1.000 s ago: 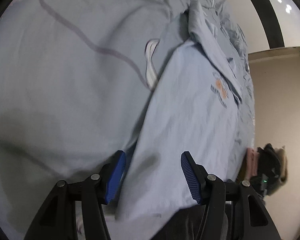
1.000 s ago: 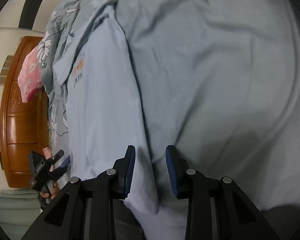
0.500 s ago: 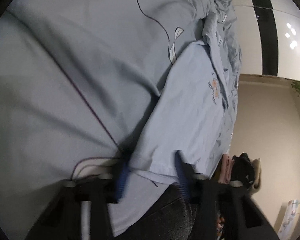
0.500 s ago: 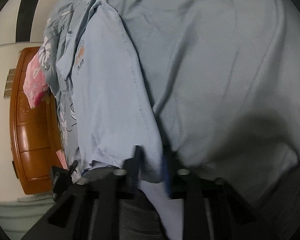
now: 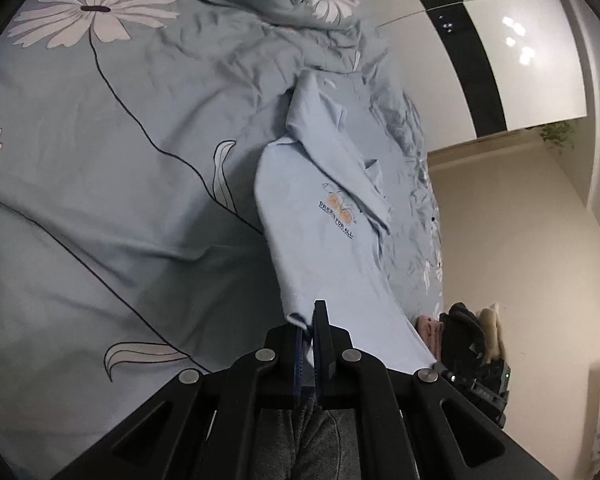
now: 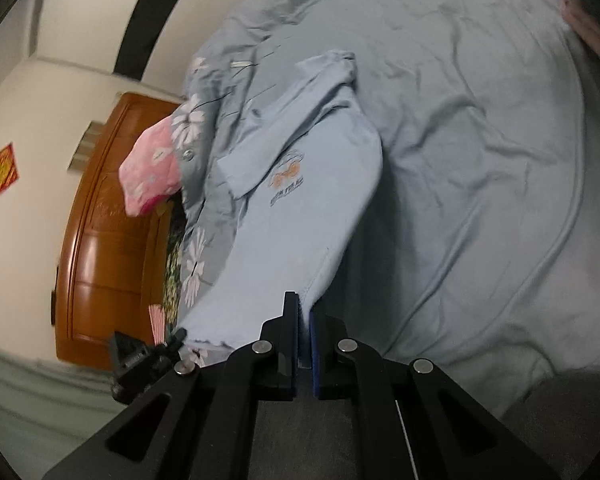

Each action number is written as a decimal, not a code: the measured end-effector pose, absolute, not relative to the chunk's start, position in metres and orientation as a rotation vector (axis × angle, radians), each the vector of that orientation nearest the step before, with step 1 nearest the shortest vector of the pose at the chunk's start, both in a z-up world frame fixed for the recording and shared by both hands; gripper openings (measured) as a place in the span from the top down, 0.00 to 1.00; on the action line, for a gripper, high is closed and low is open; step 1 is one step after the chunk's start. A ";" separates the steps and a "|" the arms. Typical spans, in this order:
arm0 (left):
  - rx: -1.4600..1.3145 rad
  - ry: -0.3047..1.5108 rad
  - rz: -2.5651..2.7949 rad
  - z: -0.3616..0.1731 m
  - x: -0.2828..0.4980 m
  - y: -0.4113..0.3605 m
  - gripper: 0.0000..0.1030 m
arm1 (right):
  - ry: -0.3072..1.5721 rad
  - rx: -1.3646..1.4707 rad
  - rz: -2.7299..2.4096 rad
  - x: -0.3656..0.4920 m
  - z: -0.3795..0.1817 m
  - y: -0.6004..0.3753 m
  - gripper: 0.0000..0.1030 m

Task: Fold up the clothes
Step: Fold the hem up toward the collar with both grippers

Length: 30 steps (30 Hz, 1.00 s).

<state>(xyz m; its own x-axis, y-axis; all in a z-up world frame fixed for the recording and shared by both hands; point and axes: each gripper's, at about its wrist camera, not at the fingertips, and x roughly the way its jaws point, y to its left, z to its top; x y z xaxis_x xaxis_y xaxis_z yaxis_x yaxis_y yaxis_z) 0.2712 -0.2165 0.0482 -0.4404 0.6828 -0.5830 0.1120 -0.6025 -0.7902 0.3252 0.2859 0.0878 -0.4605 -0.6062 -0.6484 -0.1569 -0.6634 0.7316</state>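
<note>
A light blue shirt [image 5: 324,216] with an orange chest print lies lengthwise on the bed, folded narrow, one sleeve laid across it. Its near hem is lifted off the bed. My left gripper [image 5: 310,320] is shut on the hem's left corner. In the right wrist view the same shirt [image 6: 296,216] runs from its collar down to my right gripper [image 6: 304,308], which is shut on the hem's right corner. The cloth hangs taut between the two corners. My left gripper [image 6: 140,356] shows small at the lower left of the right wrist view.
A grey-blue bedsheet [image 5: 112,184] with white flowers covers the bed. A pink pillow [image 6: 152,168] lies by the wooden headboard [image 6: 104,240]. A pile of clothes [image 5: 468,336] sits beyond the bed's right edge. Grey trouser legs [image 5: 312,436] of a person show below the jaws.
Both grippers have shut on the shirt's near hem corners and risen, lifting the hem off the bed. More of the bed and room now shows.
</note>
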 end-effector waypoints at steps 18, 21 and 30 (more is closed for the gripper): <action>-1.339 -1.093 2.164 0.102 0.367 -0.228 0.96 | -1.002 1.300 -2.234 0.412 0.135 0.303 0.96; -1.312 -1.107 2.170 0.112 0.348 -0.227 0.96 | -1.001 1.317 -2.233 0.396 0.133 0.300 0.96; -1.278 -1.159 2.165 0.125 0.234 -0.208 0.96 | -1.095 1.284 -2.302 0.294 0.143 0.310 0.96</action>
<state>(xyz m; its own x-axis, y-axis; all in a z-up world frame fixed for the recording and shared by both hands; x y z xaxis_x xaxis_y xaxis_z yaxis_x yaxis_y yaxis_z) 0.2345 -0.2082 0.1254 -0.5197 0.6587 -0.5440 0.0879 -0.5922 -0.8010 0.2936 0.3101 0.1426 -0.5625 -0.5669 -0.6018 -0.1094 -0.6704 0.7339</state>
